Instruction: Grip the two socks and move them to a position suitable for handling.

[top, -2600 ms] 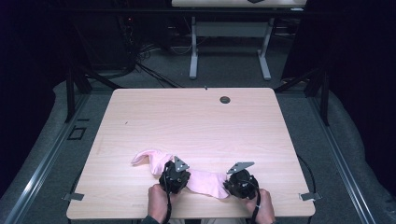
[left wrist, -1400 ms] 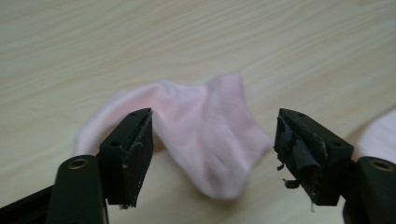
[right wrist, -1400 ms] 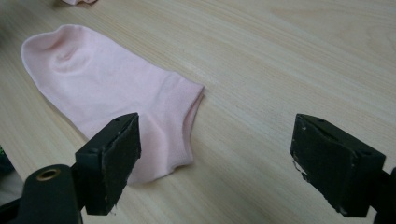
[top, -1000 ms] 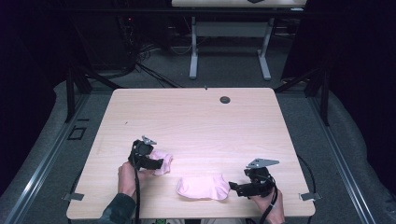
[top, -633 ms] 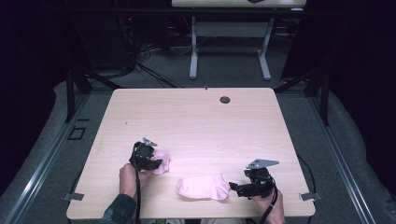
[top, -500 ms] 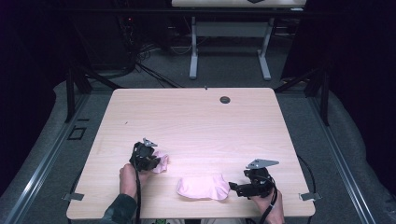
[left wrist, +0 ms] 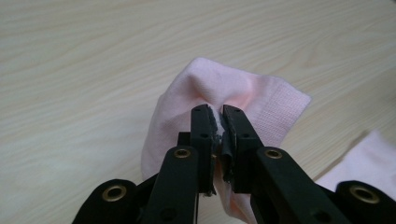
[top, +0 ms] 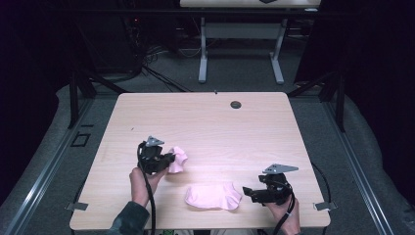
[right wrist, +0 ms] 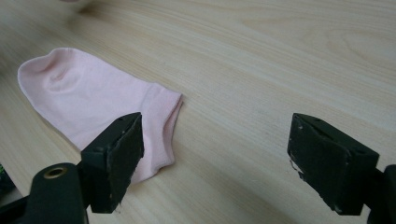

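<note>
Left gripper (left wrist: pixel 217 126), jaws clenched on one pink sock (left wrist: pixel 219 93), lifts it; its mate (top: pixel 213 196) lies flat just beside the right gripper's (top: pixel 250 192) released jaws.

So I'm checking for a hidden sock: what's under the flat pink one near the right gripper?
The flat sock lies directly on the table. Nothing pokes out; whatever it covers can't be seen.

The left claw (left wrist: pixel 218 135) hides the pinched fold of the sock (left wrist: pixel 243 100); at four o'clock, the picture's edge crops a second sock (left wrist: pixel 369 161).
</note>
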`<state>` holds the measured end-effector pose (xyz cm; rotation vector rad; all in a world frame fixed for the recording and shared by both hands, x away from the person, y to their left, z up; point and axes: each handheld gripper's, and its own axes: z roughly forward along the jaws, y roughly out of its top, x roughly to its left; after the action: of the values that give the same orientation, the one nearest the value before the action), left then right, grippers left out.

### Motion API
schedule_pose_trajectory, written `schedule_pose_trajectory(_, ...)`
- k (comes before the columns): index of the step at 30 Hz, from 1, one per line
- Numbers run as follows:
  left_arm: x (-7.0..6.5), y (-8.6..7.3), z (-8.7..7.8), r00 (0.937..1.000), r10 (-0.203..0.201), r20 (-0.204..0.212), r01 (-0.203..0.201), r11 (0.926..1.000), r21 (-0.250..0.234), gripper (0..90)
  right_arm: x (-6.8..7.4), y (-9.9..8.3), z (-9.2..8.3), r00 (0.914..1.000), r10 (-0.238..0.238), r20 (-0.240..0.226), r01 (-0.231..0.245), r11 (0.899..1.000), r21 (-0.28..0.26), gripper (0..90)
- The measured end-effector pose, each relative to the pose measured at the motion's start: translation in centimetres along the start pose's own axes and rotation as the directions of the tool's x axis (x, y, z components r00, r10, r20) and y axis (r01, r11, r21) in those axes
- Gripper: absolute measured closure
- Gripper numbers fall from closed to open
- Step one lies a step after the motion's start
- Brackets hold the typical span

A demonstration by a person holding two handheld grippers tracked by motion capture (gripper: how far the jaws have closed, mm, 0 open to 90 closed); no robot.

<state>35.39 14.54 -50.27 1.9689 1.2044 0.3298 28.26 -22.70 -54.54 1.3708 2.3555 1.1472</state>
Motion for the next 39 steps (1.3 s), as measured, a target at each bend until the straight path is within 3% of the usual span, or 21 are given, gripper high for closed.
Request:
schedule_pose_trajectory(3, -2.0, 1.1, 0.6, 0.9997, 0.017, 0.019, -0.016, 0.9997, -0.018, 83.3, 0.0, 0.2, 0.0, 1.0, -0.001, 0.006, 0.001, 1.0, 0.008, 18.1)
schedule_pose_trajectory(7, -4.4, 1.7, 2.5, 0.9987, 0.006, 0.051, -0.006, 0.9999, -0.013, 83.1, 0.0, 0.5, 0.0, 1.0, 0.008, 0.003, -0.008, 1.0, 0.01, 18.3)
schedule_pose_trajectory(13, -7.3, 1.1, 6.7, 0.997, 0.014, 0.077, -0.019, 0.9979, 0.062, 80.7, -0.2, 0.5, 0.8, 0.9994, 0.034, 0.008, -0.034, 0.998, 0.048, 18.7)
schedule_pose_trajectory(15, -7.8, 0.9, 7.9, 0.9949, 0.026, 0.097, -0.036, 0.9943, 0.1, 73.2, -0.2, 0.5, 1.2, 0.9991, 0.042, 0.004, -0.042, 0.997, 0.07, 18.8)
schedule_pose_trajectory(17, -8.3, 0.7, 8.4, 0.9942, 0.042, 0.099, -0.054, 0.9912, 0.121, 57.0, -0.3, 0.5, 1.6, 0.9991, 0.042, 0.008, -0.043, 0.995, 0.088, 19.0)
schedule_pose_trajectory(21, -7.5, 0.6, 6.5, 0.9937, 0.046, 0.103, -0.053, 0.9965, 0.064, 35.8, -0.4, 0.8, 1.8, 0.9983, 0.056, 0.014, -0.057, 0.993, 0.1, 20.6)
schedule_pose_trajectory(23, -6.7, 0.6, 5.5, 0.9967, 0.05, 0.064, -0.053, 0.9977, 0.044, 34.3, -0.4, 1.2, 1.9, 0.9976, 0.066, 0.021, -0.067, 0.993, 0.096, 22.5)
schedule_pose_trajectory(24, -6.7, 0.6, 5.5, 0.9967, 0.05, 0.064, -0.053, 0.9977, 0.044, 34.3, -0.4, 1.3, 1.9, 0.9976, 0.066, 0.021, -0.068, 0.993, 0.093, 23.0)
schedule_pose_trajectory(25, -5.2, 0.6, 4.7, 0.9985, 0.052, 0.018, -0.053, 0.9975, 0.046, 34.6, -0.3, 1.7, 1.9, 0.9973, 0.07, 0.02, -0.072, 0.994, 0.088, 23.5)
schedule_pose_trajectory(28, -2.9, 0.4, 4.5, 0.9996, 0.022, -0.015, -0.021, 0.9968, 0.078, 35.6, 0.3, 2.8, 2.5, 0.9968, 0.077, 0.021, -0.078, 0.994, 0.082, 26.6)
schedule_pose_trajectory(30, -2.0, 0.3, 4.8, 0.9998, 0.011, -0.013, -0.01, 0.9941, 0.108, 36.8, 0.9, 3.6, 3.2, 0.9974, 0.067, 0.028, -0.07, 0.993, 0.1, 28.6)
schedule_pose_trajectory(33, -2.0, 0.2, 5.7, 0.9999, 0.013, 0.007, -0.014, 0.9869, 0.161, 38.1, 1.7, 4.5, 4.7, 0.9972, 0.059, 0.045, -0.064, 0.991, 0.119, 34.8)
schedule_pose_trajectory(35, -2.2, 0.1, 6.5, 0.9992, 0.032, 0.024, -0.036, 0.977, 0.21, 37.4, 2.2, 4.9, 5.5, 0.9972, 0.052, 0.053, -0.059, 0.989, 0.137, 38.3)
schedule_pose_trajectory(39, -2.6, -0.5, 7.7, 0.9968, 0.074, 0.03, -0.079, 0.9612, 0.264, 38.0, 2.7, 5.5, 6.8, 0.9968, 0.039, 0.07, -0.051, 0.983, 0.177, 44.3)
